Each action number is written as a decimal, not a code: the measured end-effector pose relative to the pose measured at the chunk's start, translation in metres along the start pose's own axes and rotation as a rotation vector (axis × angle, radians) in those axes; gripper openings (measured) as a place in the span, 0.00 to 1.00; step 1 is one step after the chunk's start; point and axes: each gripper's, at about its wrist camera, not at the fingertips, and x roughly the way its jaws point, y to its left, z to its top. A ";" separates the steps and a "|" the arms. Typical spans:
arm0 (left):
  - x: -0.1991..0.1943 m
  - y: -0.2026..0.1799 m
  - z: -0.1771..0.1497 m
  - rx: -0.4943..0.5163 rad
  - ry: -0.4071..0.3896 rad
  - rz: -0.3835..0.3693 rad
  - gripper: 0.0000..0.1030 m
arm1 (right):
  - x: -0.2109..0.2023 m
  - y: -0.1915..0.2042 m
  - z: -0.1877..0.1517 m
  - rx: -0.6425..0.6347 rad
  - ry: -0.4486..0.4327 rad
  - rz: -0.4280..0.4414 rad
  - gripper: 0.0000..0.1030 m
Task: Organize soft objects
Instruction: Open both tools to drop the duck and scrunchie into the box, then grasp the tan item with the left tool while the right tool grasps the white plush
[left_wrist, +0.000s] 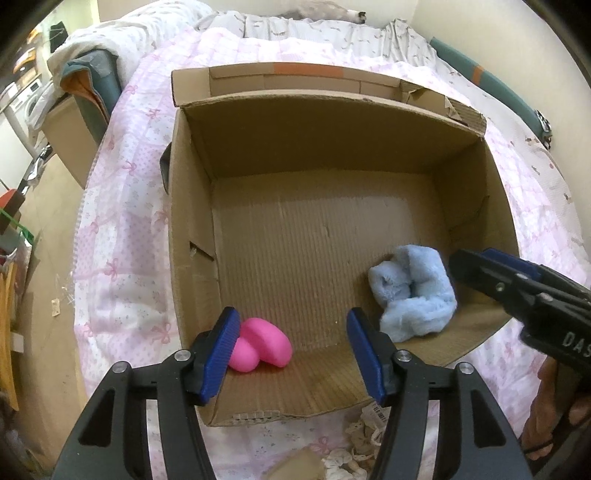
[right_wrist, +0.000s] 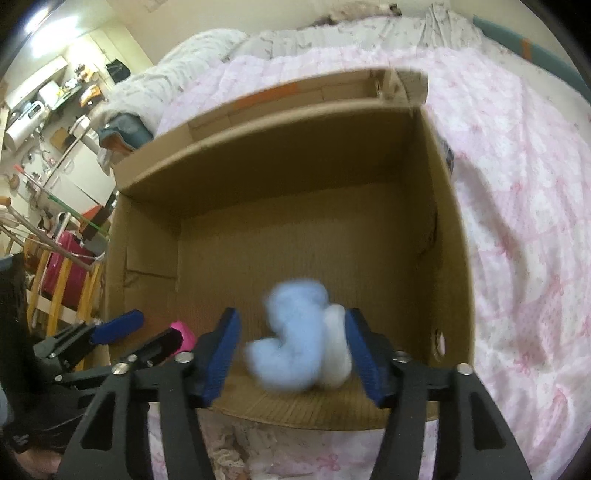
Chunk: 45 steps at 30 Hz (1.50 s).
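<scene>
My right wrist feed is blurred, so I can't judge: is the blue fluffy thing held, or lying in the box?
Observer: Left wrist view shows the blue plush lying on the cardboard box floor, by its right wall; the right gripper is beside it, not around it.
Operator: The pink thing? I see a sliver.
Observer: The pink toy is two rounded lobes in the near left corner.
Operator: Held?
Observer: No, the left gripper is open; the toy sits beside its left pad.

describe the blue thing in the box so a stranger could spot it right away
An open cardboard box sits on the pink bedspread. On its floor, near the right wall, lies the blue plush. It is fluffy and pale blue, unlike the smooth pink toy at the left.
</scene>
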 end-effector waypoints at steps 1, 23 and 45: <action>-0.001 0.000 0.000 -0.001 -0.003 0.002 0.55 | -0.002 -0.001 0.001 0.005 -0.010 0.004 0.74; -0.071 0.022 -0.047 -0.051 -0.083 0.043 0.55 | -0.063 0.002 -0.041 -0.010 -0.037 0.076 0.98; 0.028 0.058 -0.115 -0.326 0.360 -0.118 0.43 | -0.058 -0.015 -0.110 0.108 0.062 0.078 0.98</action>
